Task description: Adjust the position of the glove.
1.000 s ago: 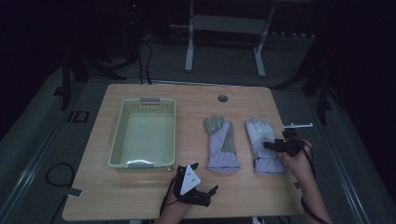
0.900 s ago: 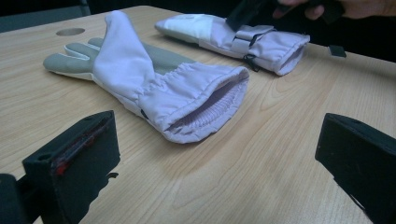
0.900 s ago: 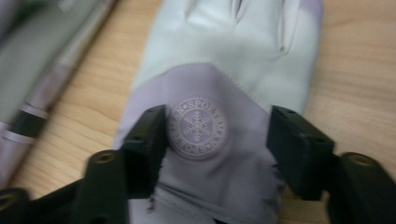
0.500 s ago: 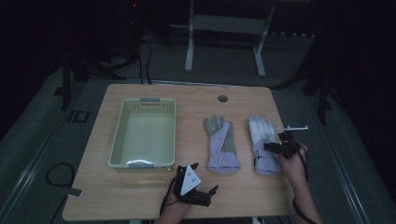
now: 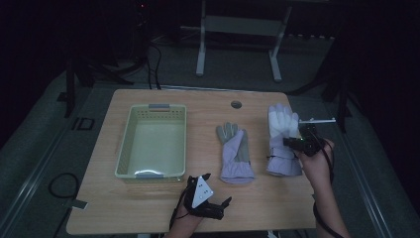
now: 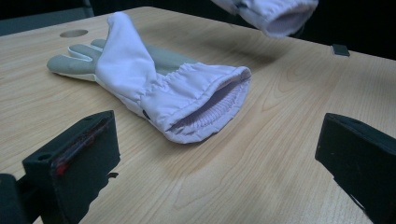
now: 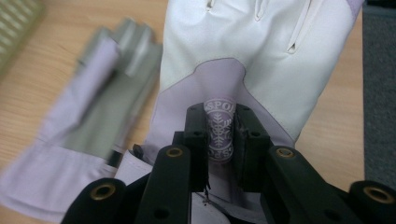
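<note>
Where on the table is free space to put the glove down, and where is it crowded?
The basket is empty inside. Bare wood lies between the basket and the middle glove, and along the far edge around the hole. The right side is crowded: the right gripper pinches the second glove there. The left gripper takes the near edge.

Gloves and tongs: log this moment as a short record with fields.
right tongs: shut on the right glove, pinching its fabric at the snowflake logo; jaws have just been closing
right glove: cuff lifted off the table
left tongs: open, low over the table
left glove: flat on the table
basket: nothing inside
</note>
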### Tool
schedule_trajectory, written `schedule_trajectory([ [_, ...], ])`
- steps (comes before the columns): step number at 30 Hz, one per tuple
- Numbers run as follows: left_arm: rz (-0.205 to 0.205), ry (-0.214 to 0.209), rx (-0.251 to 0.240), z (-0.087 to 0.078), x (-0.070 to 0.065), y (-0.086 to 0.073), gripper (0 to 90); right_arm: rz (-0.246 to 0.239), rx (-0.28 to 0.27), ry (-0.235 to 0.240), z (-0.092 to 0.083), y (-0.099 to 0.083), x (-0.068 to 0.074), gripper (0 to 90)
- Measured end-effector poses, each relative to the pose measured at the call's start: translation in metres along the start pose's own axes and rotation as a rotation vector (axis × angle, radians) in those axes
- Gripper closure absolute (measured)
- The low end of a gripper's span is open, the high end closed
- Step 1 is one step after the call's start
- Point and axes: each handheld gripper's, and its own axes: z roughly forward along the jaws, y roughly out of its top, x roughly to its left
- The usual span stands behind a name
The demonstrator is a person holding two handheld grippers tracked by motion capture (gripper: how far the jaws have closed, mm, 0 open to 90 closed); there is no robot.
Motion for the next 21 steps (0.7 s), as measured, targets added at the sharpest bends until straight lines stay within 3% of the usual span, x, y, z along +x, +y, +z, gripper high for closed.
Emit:
schedule_trajectory([
  [11, 0.008, 0.001, -0.003, 0.0, -0.001, 0.0, 0.0, 0.019, -0.047, 0.069, -0.021, 0.029, 0.054, 77.6],
  [21, 0.013, 0.002, -0.005, 0.0, -0.002, 0.0, 0.0, -0.01, -0.015, 0.135, -0.001, 0.03, 0.11, 77.2],
])
